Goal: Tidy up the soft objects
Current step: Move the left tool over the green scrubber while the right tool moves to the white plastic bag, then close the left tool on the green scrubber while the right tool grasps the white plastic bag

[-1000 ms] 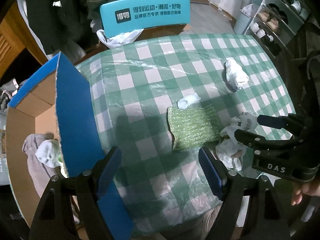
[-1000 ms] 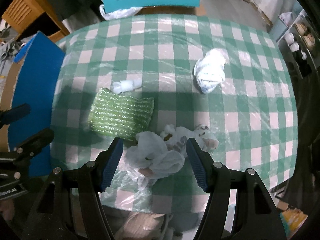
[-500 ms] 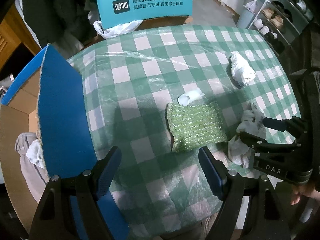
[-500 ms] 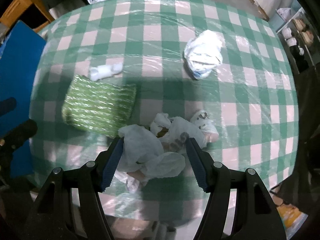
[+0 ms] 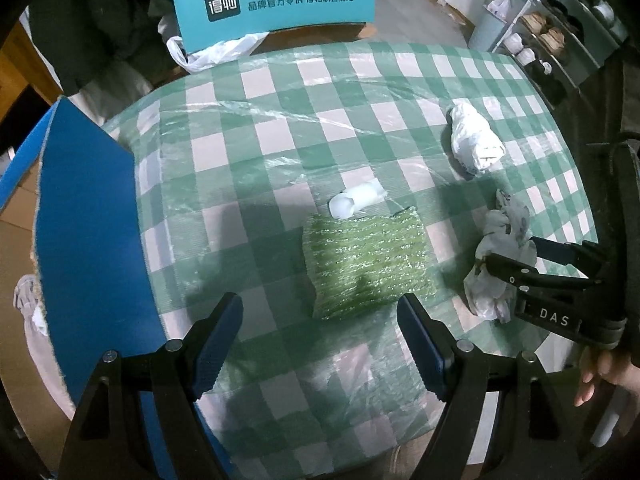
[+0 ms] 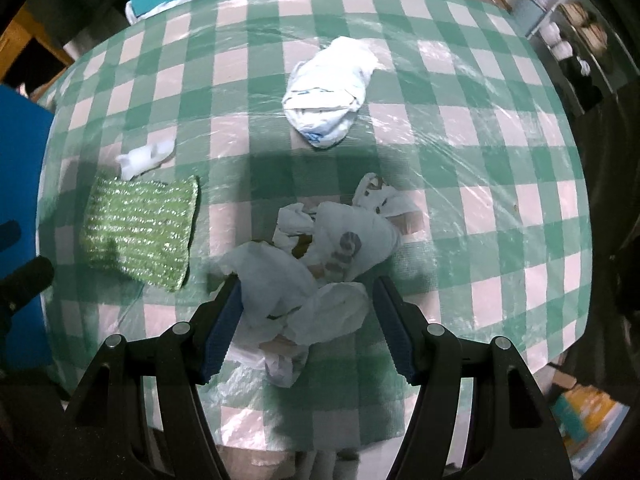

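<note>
Over the last second our right gripper (image 6: 308,312) has moved in on the crumpled white plastic bag (image 6: 320,264) near the worktop (image 6: 500,160) edge; its jaws now straddle the bag, spread wide, not yet clenched. We judge a pickup is next. Our left gripper (image 5: 320,344) hangs released near the green scrubbing pad (image 5: 368,264). Only the left view shows the blue-flapped cardboard box (image 5: 88,216) beside the worktop; the right view shows the bag's folds and a rolled white bundle (image 6: 328,92) beyond.
</note>
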`<control>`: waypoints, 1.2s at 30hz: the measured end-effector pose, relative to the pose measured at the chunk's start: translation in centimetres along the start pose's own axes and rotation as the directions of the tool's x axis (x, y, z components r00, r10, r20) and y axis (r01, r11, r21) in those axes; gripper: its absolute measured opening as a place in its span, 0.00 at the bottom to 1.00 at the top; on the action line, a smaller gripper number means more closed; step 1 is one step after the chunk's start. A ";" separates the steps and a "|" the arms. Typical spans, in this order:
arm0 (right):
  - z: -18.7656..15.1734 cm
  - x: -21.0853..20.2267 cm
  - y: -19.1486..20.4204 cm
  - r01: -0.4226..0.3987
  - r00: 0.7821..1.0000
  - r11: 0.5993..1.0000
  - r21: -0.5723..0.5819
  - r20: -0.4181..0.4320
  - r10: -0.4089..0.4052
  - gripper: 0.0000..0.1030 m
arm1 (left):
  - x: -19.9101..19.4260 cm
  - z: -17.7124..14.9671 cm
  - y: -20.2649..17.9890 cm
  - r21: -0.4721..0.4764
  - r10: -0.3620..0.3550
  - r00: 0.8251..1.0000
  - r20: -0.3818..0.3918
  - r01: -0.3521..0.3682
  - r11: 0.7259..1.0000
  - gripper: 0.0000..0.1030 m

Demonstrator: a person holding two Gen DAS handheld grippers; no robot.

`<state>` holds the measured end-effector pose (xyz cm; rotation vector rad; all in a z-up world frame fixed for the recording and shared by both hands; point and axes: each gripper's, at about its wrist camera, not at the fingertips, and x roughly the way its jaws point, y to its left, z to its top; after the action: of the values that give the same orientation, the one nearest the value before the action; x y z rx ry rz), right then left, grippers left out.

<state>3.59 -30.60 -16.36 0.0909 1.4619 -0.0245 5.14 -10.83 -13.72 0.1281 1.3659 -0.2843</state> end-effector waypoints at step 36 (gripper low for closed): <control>0.3 1.7 -2.5 0.019 1.000 0.998 -0.060 0.022 -0.018 0.20 | 6.5 1.8 -2.0 -0.153 -0.077 0.991 -0.113 0.059 0.986 0.79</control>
<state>3.91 -33.01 -18.12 0.0282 1.4405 0.0030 7.45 -13.99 -19.54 -0.0273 1.5067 -0.2336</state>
